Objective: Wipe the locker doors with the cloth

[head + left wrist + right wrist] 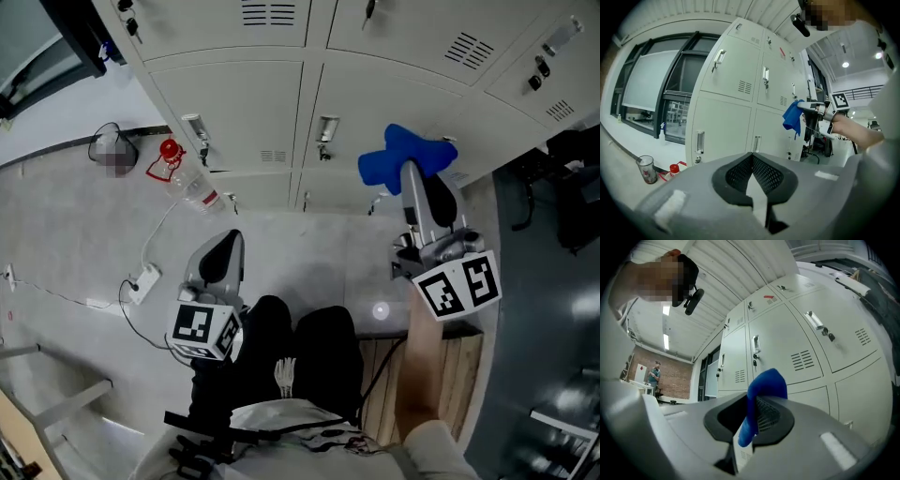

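The blue cloth (405, 155) is bunched at the tip of my right gripper (411, 174), which is shut on it and holds it close to the grey locker doors (375, 103). In the right gripper view the cloth (761, 394) hangs out between the closed jaws of that gripper (750, 423), with locker doors (797, 343) just beyond. My left gripper (228, 246) hangs lower at the left, shut with nothing in it, away from the lockers. The left gripper view shows its own jaws (752, 169) meeting, the lockers (731, 93) ahead, and the cloth (792, 117) at the right.
A clear bottle with a red cap (187, 183) leans on the floor by the locker base, with a glass cup (645, 168) near it. A white power strip (142, 279) and its cable lie on the floor at the left. A wooden bench (441, 361) stands under my right arm.
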`<state>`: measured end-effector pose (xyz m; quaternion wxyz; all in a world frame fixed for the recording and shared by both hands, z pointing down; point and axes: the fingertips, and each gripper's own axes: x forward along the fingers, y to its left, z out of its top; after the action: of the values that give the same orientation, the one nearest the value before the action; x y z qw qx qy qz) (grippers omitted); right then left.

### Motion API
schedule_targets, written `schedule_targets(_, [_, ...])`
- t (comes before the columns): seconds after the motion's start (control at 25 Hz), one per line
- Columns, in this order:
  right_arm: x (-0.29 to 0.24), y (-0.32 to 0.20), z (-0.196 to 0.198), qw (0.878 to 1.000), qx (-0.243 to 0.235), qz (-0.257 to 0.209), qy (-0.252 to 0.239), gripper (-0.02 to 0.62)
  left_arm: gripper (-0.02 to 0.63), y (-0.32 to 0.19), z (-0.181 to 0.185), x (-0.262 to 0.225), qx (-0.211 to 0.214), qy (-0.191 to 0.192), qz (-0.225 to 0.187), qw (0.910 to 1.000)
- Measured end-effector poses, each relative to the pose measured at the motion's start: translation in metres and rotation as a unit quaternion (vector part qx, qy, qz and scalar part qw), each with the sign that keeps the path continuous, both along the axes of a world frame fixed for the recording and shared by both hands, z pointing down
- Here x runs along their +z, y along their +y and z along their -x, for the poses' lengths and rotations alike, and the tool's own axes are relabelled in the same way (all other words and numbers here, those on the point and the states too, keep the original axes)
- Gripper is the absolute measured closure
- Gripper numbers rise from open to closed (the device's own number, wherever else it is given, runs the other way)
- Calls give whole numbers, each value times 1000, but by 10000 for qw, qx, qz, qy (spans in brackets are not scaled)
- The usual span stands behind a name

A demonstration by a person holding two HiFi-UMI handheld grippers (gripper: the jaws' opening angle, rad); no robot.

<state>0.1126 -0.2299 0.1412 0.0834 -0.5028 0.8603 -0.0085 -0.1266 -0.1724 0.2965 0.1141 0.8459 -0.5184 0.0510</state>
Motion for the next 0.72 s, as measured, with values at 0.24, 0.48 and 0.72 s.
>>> schedule_targets(0.24, [68,-29,1,9981,-248,-555,-32,557,609,-23,-19,89,-17,-386,-189,9991])
schedule_targets(0.48, [78,-47,10,9894,-201,-1409,270,557,609,-39,-17,162,-67,-276,-444,9986])
schedule_targets(0.72, [79,-76,22,9824,-77,-1736,689,557,609,-39,-10,211,-145,-308,-387,9987])
